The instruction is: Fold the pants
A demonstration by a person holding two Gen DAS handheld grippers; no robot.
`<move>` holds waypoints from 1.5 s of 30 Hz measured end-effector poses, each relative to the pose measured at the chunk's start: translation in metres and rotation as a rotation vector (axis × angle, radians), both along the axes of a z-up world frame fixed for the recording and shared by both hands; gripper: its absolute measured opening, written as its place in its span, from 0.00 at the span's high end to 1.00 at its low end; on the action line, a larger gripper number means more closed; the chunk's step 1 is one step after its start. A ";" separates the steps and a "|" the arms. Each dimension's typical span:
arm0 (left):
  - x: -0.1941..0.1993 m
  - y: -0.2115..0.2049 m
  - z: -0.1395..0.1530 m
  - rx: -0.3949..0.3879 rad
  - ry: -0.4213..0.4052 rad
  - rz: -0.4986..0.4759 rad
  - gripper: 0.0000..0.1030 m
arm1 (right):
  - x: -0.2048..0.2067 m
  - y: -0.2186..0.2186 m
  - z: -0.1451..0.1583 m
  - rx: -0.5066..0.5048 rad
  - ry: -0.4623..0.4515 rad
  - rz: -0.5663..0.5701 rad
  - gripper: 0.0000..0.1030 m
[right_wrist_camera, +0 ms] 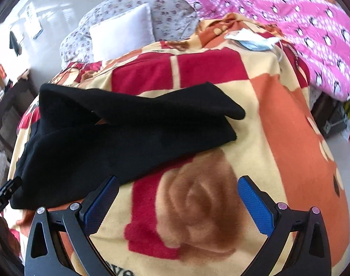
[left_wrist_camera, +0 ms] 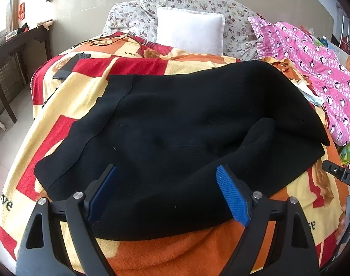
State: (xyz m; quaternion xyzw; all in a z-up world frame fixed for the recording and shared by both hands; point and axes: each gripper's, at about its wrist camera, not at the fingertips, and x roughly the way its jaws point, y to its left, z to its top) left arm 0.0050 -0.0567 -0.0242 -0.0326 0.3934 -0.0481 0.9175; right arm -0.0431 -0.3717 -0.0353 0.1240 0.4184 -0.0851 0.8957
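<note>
Black fleece pants point(left_wrist_camera: 175, 133) lie spread on a red, yellow and orange blanket point(left_wrist_camera: 87, 92) on the bed. My left gripper point(left_wrist_camera: 167, 171) is open, its blue pads hovering over the pants' near edge with nothing held. In the right wrist view the pants point(right_wrist_camera: 119, 133) lie to the left, with one layer folded loosely over another. My right gripper point(right_wrist_camera: 178, 182) is open above bare blanket point(right_wrist_camera: 290, 119), just right of the pants' near edge. Part of the right gripper point(left_wrist_camera: 340, 174) and a hand show at the left view's right edge.
A white pillow point(left_wrist_camera: 190, 30) and floral bedding point(left_wrist_camera: 234, 18) sit at the head of the bed. A pink penguin-print quilt point(left_wrist_camera: 322, 69) lies on the right. A face mask point(right_wrist_camera: 253, 40) and a dark phone point(left_wrist_camera: 66, 67) rest on the blanket. A dark wooden desk point(left_wrist_camera: 11, 48) stands at left.
</note>
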 end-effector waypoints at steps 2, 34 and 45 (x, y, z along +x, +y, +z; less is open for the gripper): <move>0.000 -0.002 0.000 0.004 -0.001 -0.003 0.16 | 0.000 0.001 -0.002 0.000 0.002 0.002 0.01; -0.023 0.086 0.016 -0.077 -0.010 0.143 0.16 | -0.042 -0.010 0.030 0.151 -0.183 0.113 0.96; -0.026 0.125 -0.007 -0.047 0.054 0.239 0.16 | -0.100 -0.027 0.005 0.039 0.036 0.083 0.73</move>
